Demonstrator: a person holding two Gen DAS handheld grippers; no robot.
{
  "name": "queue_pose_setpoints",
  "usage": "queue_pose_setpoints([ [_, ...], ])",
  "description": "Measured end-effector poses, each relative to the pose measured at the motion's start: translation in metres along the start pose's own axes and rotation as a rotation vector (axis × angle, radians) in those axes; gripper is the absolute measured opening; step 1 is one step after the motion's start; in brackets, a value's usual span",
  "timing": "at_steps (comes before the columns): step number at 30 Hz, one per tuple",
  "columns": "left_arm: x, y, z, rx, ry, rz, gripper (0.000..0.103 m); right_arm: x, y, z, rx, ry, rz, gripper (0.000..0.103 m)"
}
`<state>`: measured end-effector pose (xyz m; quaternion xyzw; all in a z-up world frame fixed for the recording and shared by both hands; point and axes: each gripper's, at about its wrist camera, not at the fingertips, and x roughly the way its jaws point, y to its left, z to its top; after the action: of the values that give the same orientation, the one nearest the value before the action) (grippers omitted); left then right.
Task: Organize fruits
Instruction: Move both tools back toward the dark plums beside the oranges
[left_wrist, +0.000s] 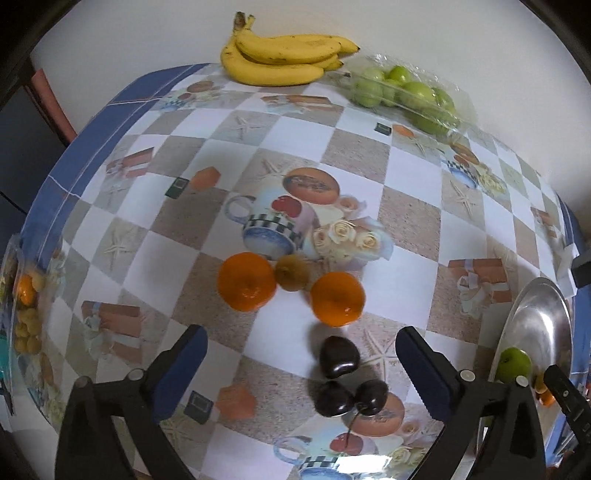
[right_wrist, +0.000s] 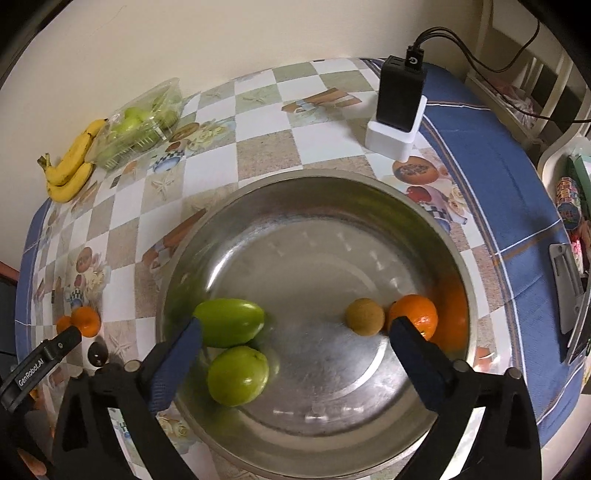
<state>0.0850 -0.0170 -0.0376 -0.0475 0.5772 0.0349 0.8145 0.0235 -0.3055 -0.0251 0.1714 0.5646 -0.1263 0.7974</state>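
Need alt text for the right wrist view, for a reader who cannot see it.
The open right tool hangs over a steel bowl holding two green fruits, a small brown fruit and an orange. Bananas and a clear box of green fruit lie at the table's far edge.

place: home dining table | evidence: printed tablecloth (left_wrist: 362, 155), bananas (left_wrist: 284, 59)

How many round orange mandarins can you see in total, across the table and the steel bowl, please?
3: two mandarins lie loose on the tablecloth, the left one touching a brown kiwi, the right one just apart; a third sits in the steel bowl. Others may be hidden.
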Motion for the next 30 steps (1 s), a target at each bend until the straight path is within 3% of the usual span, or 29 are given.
queue_pose_setpoints([
  [11,-0.006,0.032,-0.004,-0.036,-0.006,0.002,0.103,0.001,0.030,-0.006,-0.042,0.011,0.062,0.102],
  [19,-0.012,0.049,0.001,-0.039,-0.025,0.023,0.103,0.005,0.079,-0.019,-0.123,0.057,0.145,0.102],
  [30,-0.006,0.076,0.004,-0.129,-0.004,-0.016,0.103,0.017,0.139,-0.040,-0.256,0.073,0.192,0.102],
])
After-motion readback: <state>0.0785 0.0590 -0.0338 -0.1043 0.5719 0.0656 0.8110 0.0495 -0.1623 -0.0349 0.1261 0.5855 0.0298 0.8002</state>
